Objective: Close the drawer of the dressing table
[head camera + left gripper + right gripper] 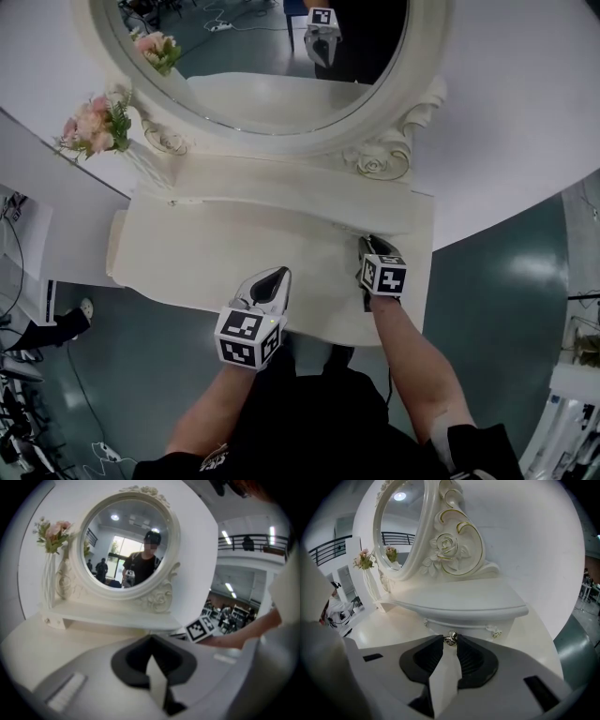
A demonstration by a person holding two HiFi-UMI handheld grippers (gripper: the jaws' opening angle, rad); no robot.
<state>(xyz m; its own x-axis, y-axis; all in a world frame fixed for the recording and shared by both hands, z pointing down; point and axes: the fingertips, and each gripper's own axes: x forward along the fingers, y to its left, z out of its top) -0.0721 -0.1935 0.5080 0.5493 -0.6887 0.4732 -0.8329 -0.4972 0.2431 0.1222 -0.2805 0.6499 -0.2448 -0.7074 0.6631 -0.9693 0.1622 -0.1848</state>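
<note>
**Right gripper [450, 644] pinches the drawer knob [450, 638]**

Right gripper is almost closed, and its tips squeeze the small shiny knob. The knob is on the drawer [464, 626], which sits under the little shelf in the middle of the right gripper view. Left gripper [151, 641] is closed and holds nothing. It hangs over the white surface [187, 244], low in the head view, below the round mirror [272, 56].

head view: from above, steeply down on cream-white dressing-table counter [216, 248], mid range | left gripper view: low over counter, faces round white carved-frame mirror [129, 543] almost head-on | right gripper view: counter's right end, hard up against small silver drawer knob [450, 639], mirror seen obliquely | shared by all three: mirror, pink flower bunch [94, 124]
</note>
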